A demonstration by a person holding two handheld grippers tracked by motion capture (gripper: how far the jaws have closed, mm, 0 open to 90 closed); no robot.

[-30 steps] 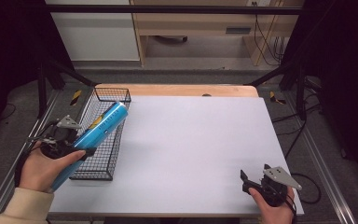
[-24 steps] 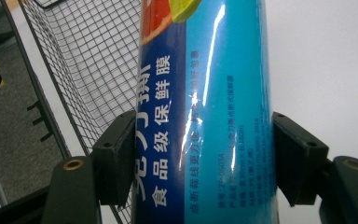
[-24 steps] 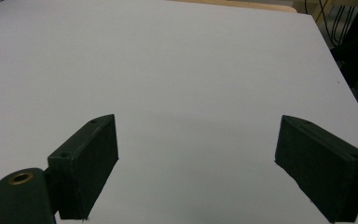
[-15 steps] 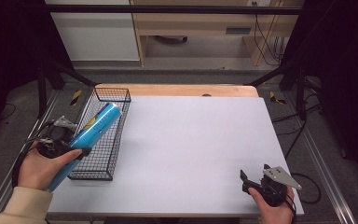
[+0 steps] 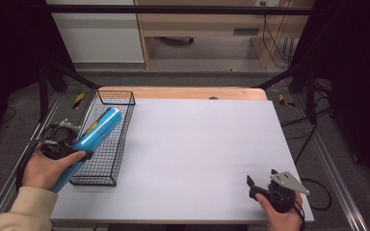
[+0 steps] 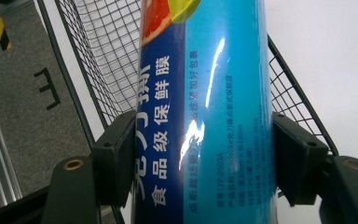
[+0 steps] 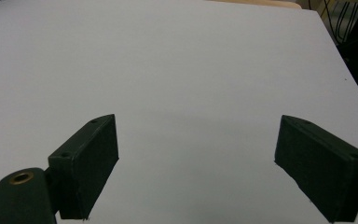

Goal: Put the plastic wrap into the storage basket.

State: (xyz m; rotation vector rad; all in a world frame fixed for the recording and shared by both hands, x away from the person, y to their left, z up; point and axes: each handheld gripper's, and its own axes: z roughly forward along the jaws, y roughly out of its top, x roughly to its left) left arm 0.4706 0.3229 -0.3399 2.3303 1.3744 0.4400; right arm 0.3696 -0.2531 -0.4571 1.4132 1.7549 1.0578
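Most of the white table [image 5: 197, 154] is bare and open for passage btwn the wire basket [image 5: 107, 139] at its left edge, where the blue roll [image 5: 94, 137] slants over the rim, and the right gripper [image 5: 262, 185] at the near-right corner.

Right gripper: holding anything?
No. The right gripper has its jaws wide apart with nothing but bare white table between them.

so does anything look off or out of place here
Nothing spilled or damaged. The blue roll sits tilted in the left gripper, slanting over the wire basket; the right gripper is open over bare table.
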